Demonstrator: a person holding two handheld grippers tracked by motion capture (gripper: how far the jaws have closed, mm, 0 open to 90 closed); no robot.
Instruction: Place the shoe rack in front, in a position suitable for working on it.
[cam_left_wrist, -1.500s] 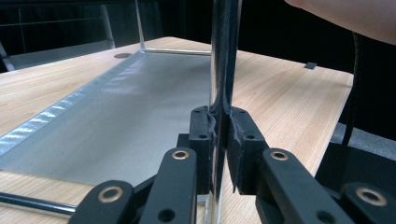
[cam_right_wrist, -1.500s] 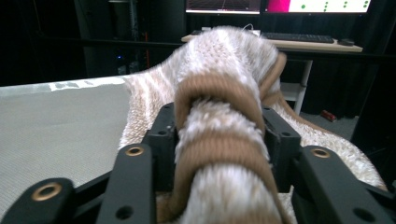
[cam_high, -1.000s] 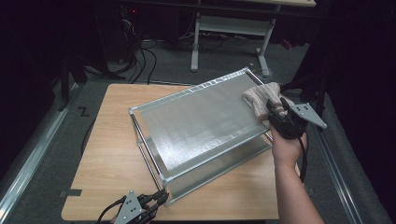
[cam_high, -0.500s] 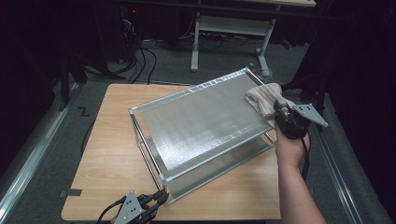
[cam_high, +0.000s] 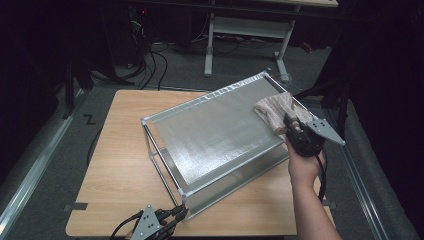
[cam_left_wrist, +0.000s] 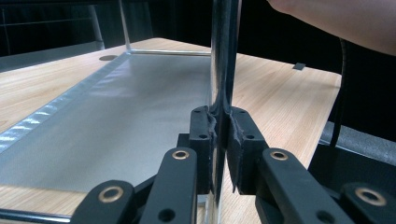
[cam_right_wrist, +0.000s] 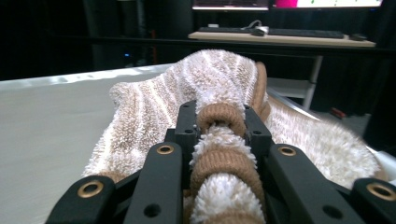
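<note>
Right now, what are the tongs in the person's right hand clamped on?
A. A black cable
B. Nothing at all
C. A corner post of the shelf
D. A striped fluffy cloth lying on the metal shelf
D: in the right gripper view, the right tongs pinch a bunched fold of the brown-and-white cloth, which lies on the top of the metal shelf.

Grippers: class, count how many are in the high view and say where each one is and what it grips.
2. The left gripper is at the table's near edge, shut on the metal rack's corner post. The right gripper is at the rack's far right, its jaws just closed on the striped towel.
</note>
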